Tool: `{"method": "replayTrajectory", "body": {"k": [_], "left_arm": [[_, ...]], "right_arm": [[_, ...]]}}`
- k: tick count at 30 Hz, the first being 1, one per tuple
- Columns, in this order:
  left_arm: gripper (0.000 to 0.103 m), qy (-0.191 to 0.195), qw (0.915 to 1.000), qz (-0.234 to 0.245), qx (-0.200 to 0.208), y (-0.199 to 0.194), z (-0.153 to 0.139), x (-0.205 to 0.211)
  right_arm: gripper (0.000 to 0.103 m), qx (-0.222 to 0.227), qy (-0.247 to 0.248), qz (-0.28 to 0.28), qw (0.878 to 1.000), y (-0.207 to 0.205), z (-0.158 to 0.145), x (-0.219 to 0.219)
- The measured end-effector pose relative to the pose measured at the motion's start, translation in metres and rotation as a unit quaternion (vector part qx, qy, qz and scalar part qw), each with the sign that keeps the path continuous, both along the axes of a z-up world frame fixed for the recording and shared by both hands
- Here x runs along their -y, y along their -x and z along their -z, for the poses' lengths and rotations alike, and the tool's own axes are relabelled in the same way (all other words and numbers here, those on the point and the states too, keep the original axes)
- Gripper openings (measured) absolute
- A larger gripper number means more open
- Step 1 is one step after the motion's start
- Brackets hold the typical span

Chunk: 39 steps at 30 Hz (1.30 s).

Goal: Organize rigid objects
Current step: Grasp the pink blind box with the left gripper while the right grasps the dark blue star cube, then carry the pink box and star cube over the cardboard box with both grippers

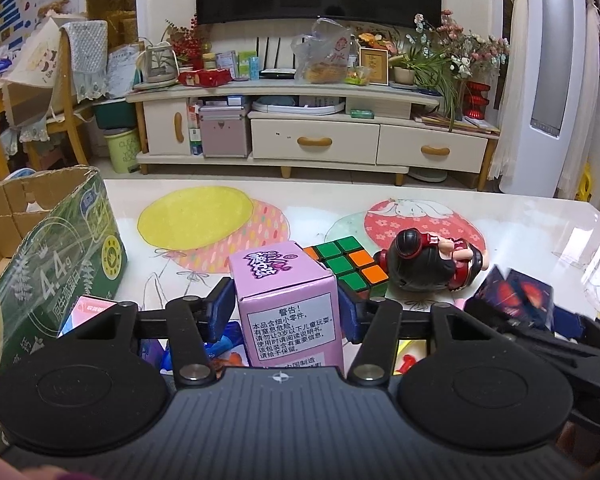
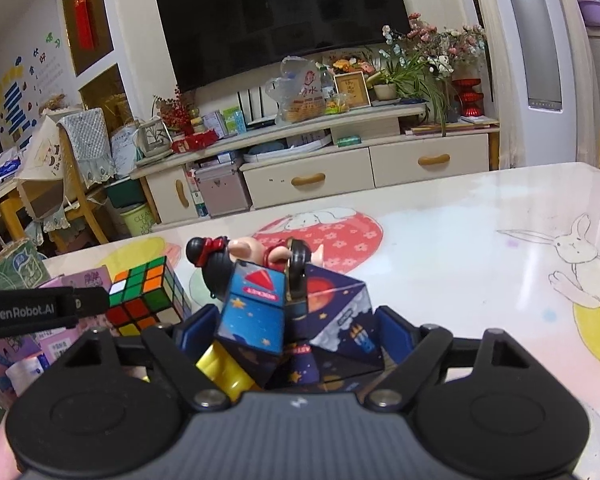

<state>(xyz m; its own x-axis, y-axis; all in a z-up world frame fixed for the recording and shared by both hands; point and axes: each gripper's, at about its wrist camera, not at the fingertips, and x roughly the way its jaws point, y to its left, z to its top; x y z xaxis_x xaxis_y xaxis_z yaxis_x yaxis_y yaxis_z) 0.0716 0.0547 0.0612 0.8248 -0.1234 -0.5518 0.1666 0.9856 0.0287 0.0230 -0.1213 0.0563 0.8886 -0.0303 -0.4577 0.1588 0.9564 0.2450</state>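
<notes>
The surface (image 1: 500, 216), glossy white with printed balloons and rabbits, carries everything. At its left edge stands an open green cardboard carton (image 1: 60, 264), the biggest item on it.

The left gripper (image 1: 287, 308) sits just right of the carton. Its blue pads (image 1: 222, 312) are about half apart and lie against the two sides of an upright pink box (image 1: 288, 300) with a white warning label, so the gripper is clamped on that box. The box stands on the surface, with small colourful packets low behind it.

The right gripper (image 2: 288, 332) straddles a folding cube printed with space pictures (image 2: 300, 312), its faces skewed and partly unfolded. The left pad touches the cube's blue face; the right pad sits beside the dark angled face, and whether it presses there I cannot tell. A yellow piece (image 2: 224, 368) lies under the cube.

Just behind the pink box rests a colour-tile puzzle cube (image 1: 348, 264), touching the box's far corner. To its right a small doll (image 1: 432, 260) with black hair buns and a red dress lies on its side, near the space cube.
</notes>
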Motion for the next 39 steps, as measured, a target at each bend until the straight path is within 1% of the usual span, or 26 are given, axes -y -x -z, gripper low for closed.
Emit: {"method": "replayTrajectory", "body": {"k": [1, 2, 6, 14, 18, 20, 22, 34, 39], "left_arm": [[0.065, 0.001, 1.0000, 0.000, -0.001, 0.000, 0.000, 0.000], [0.064, 0.002, 1.0000, 0.000, -0.001, 0.000, 0.000, 0.000], [0.062, 0.004, 1.0000, -0.002, -0.003, 0.002, 0.000, 0.000], [0.061, 0.020, 0.9998, -0.001, -0.008, 0.007, -0.002, -0.002], [0.060, 0.029, 0.9996, 0.003, -0.003, 0.013, -0.006, -0.005], [0.056, 0.034, 0.9994, 0.006, -0.001, 0.017, -0.009, -0.007], [0.055, 0.040, 0.9992, 0.009, -0.001, 0.020, -0.013, -0.009], [0.055, 0.063, 0.9977, 0.024, 0.009, 0.038, -0.030, -0.031], [0.055, 0.066, 0.9973, 0.028, 0.018, 0.046, -0.037, -0.040]], "right_arm": [[0.069, 0.003, 0.009, 0.003, 1.000, 0.001, -0.002, -0.001], [0.064, -0.001, 0.016, -0.001, 1.000, 0.001, -0.003, -0.002], [0.061, -0.013, 0.018, -0.004, 1.000, 0.000, 0.001, 0.000], [0.060, -0.015, 0.032, -0.008, 0.999, 0.002, 0.000, -0.003], [0.060, -0.016, 0.043, -0.007, 0.999, 0.005, -0.001, -0.006], [0.060, -0.015, 0.048, -0.007, 0.999, 0.006, -0.002, -0.006], [0.060, -0.014, 0.052, -0.006, 0.999, 0.009, -0.003, -0.007], [0.060, -0.009, 0.072, -0.001, 0.997, 0.027, -0.009, -0.020], [0.060, -0.010, 0.077, 0.003, 0.997, 0.034, -0.011, -0.026]]}}
